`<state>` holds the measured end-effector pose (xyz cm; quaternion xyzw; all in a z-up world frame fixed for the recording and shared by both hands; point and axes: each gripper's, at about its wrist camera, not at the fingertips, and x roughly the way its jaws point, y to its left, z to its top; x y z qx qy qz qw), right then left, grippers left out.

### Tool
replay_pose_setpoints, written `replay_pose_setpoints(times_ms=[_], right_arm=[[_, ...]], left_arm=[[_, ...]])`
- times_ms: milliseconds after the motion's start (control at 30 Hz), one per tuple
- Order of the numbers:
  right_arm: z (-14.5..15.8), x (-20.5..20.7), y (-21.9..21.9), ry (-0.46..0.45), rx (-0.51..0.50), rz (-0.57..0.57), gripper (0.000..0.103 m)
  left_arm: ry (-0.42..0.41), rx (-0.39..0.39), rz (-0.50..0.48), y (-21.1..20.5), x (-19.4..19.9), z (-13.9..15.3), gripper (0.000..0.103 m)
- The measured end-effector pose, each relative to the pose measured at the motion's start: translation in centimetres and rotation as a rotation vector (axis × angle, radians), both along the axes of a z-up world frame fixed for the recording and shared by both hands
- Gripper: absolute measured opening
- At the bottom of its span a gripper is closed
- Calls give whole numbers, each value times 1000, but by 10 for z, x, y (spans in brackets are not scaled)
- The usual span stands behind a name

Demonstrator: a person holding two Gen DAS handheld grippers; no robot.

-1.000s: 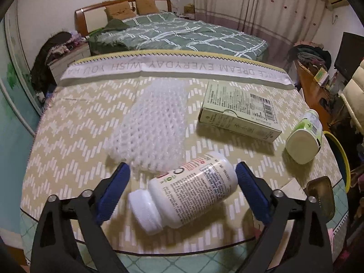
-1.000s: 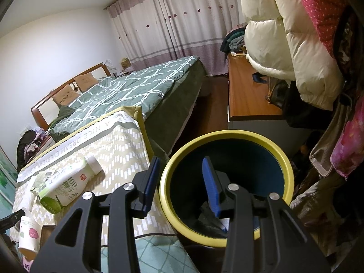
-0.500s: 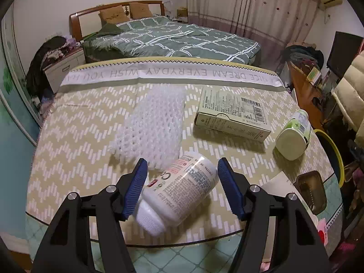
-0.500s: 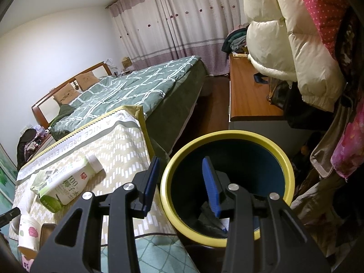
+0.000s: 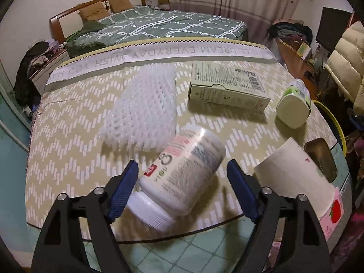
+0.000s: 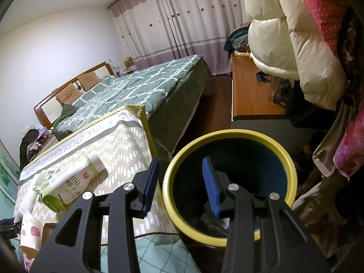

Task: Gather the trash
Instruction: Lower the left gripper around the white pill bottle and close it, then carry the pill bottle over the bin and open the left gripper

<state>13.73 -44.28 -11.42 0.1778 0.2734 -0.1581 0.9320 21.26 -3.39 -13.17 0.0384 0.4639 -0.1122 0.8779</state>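
Observation:
In the left wrist view a white pill bottle [image 5: 182,177] with a white cap sits tilted between the blue pads of my left gripper [image 5: 182,188]. The left pad touches its cap end; the right pad stands clear of it, so the jaws are open. Behind it lie white foam netting [image 5: 143,111], a green carton [image 5: 227,88] and a green-and-white drink bottle [image 5: 293,104]. My right gripper [image 6: 179,182] is open and empty over the rim of the yellow trash bin [image 6: 229,136]. The drink bottle [image 6: 68,184] also shows there.
A paper cup [image 5: 302,177] with a strawberry print and a small brown tray [image 5: 320,157] sit at the table's right front corner. The bin rim [image 5: 329,118] shows beyond the table's right edge. A bed, a wooden desk [image 6: 250,95] and hanging coats surround the table.
My left gripper has narrowed around the pill bottle and pulled back; the bottle has tipped up and looks blurred. The paper cup has come into view. The right gripper has stayed still.

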Motion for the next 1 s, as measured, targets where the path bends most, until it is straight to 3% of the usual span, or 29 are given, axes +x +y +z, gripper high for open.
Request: replay_pose_setpoints(times_ms=[67, 100, 300, 467, 700, 1000], right_arm=[[0, 0, 0, 0, 1, 1, 38], [0, 0, 0, -1, 0, 2, 38], [0, -1, 1, -4, 1, 7, 38], [9, -10, -1, -22, -11, 2, 38], [13, -35, -9, -29, -39, -6, 38], [10, -76, -43, -29, -42, -55, 38]], left_arm=[[7, -10, -5, 3, 2, -2, 56], [8, -17, -16, 3, 2, -1, 55], [-36, 12, -27, -1, -7, 9, 52], [-98, 4, -56, -13, -23, 41, 52], [-179, -46, -177, -60, -32, 90, 52], [-138, -105, -402, -165, -16, 116, 52]])
